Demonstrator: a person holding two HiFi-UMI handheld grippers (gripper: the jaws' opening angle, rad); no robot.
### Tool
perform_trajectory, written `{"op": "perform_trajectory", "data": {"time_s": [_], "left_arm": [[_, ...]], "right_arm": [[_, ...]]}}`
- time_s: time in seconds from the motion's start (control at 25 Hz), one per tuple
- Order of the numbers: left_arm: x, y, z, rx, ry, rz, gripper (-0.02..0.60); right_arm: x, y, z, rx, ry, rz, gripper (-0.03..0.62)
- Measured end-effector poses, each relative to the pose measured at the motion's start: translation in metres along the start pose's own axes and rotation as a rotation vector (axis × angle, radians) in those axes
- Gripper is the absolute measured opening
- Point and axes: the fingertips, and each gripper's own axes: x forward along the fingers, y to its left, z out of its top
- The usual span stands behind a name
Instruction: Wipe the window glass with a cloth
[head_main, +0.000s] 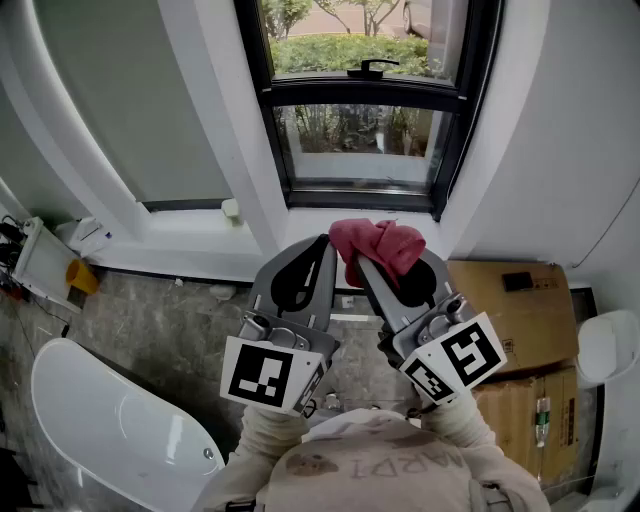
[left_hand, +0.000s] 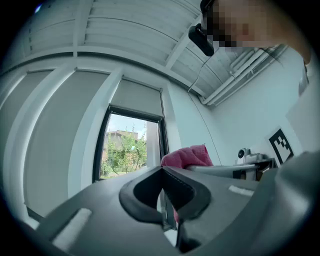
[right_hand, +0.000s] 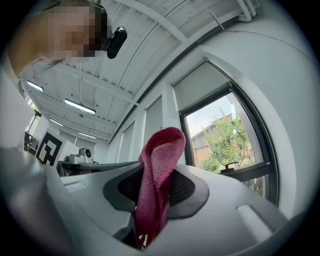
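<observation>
Pink cloth (head_main: 385, 243) pinched by raised right gripper (head_main: 362, 262); left gripper (head_main: 327, 243) beside it, fingers (left_hand: 142, 186) closed.

Only lettering: pale print on the person's top (head_main: 385, 465), bottom edge of head view, upside down, roughly "ARD1", first letters unsure

Left gripper (head_main: 326, 243): cube face bears a black-and-white square marker (head_main: 262, 375), pattern only, no letters

Right gripper (head_main: 372, 262): the same kind of marker (head_main: 470, 352), also no letters

Cardboard box (head_main: 510, 320): dark label (head_main: 518, 281), too small to read
</observation>
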Motion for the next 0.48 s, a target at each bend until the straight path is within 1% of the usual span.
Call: {"op": "perform_trajectory", "data": {"time_s": [0.24,0.48], "left_arm": [[-0.003,0.007,0.0,0.008,0.005,-0.012,0.002],[-0.007,0.019,0.001,0.018,-0.017,-0.013,0.002]], "right_arm": [[0.006,0.005,-0.001,0.002,-0.005,-0.007,0.123],[0.017,0.01,-0.004,0.007,-0.011,-0.012,0.123]]}}
